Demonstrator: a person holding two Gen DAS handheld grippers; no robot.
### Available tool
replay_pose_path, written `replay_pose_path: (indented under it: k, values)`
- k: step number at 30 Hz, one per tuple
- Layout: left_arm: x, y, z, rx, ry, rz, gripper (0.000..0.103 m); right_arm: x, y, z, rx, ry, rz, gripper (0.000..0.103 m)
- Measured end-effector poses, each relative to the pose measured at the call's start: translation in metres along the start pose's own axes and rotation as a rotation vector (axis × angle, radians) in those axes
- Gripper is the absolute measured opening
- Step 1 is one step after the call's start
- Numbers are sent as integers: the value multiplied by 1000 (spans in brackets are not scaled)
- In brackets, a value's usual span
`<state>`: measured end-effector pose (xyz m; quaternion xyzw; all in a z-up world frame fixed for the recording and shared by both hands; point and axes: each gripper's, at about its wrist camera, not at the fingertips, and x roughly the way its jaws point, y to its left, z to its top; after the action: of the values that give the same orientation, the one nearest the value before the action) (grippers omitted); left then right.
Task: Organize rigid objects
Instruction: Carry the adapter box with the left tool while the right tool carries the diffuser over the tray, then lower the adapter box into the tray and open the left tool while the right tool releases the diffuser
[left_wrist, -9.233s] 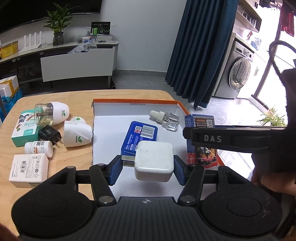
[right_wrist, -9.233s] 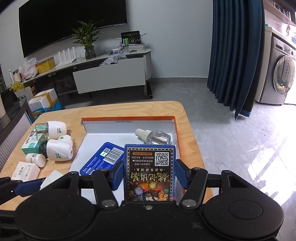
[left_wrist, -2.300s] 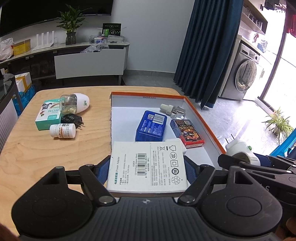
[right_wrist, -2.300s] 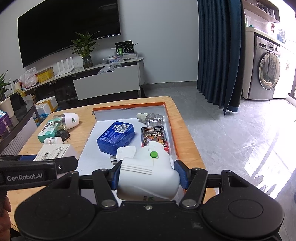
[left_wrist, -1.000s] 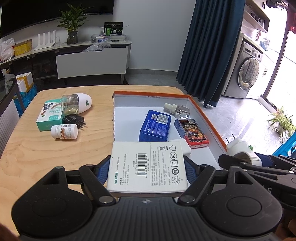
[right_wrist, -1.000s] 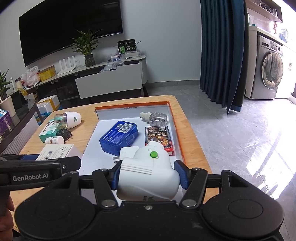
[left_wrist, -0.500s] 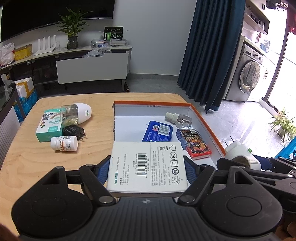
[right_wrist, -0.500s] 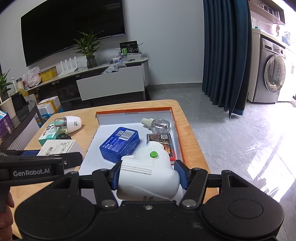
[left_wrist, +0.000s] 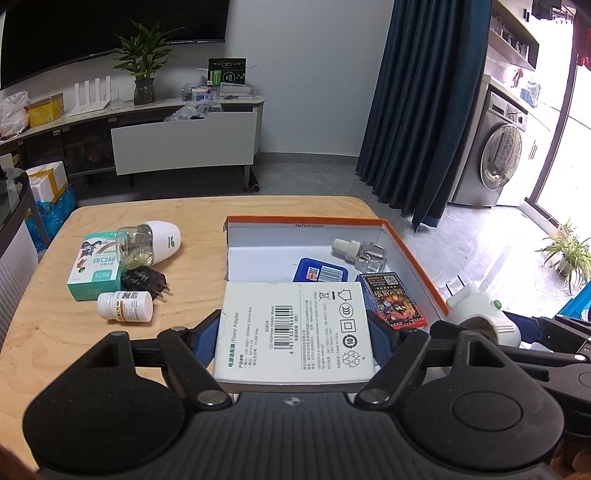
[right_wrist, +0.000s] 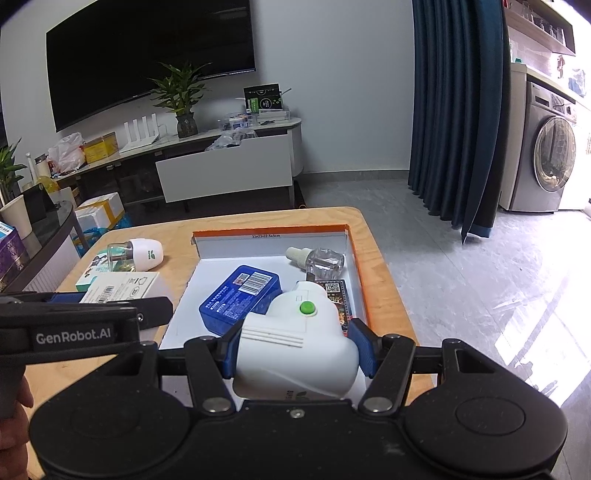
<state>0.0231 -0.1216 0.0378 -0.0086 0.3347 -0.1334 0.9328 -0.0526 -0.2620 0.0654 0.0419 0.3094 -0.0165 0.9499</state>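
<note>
My left claw (left_wrist: 293, 332) grips the white adapter box (left_wrist: 293, 326); my right claw (right_wrist: 297, 350) grips the white plug-in (right_wrist: 295, 347). Both have lifted back from the orange tray (left_wrist: 413, 251) at frame center, so neither is dropped in yet.

Since nine seconds back my left gripper (left_wrist: 293, 332) has swapped the white charger for the power adapter box (left_wrist: 293, 328), and my right gripper (right_wrist: 295, 347) the card pack for the white vaporizer (right_wrist: 295, 343); both have pulled back from the tray (left_wrist: 406, 243) ahead.
</note>
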Motion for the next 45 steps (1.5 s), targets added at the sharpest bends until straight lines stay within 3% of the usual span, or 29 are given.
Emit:
replay_pose_path:
  k: [29, 45]
  values:
    - [28, 11, 24, -11, 6, -10, 79, 31, -4, 28, -8, -6, 2, 70]
    - [90, 20, 60, -41, 50, -18, 79, 82, -20, 49, -17, 26, -13, 70]
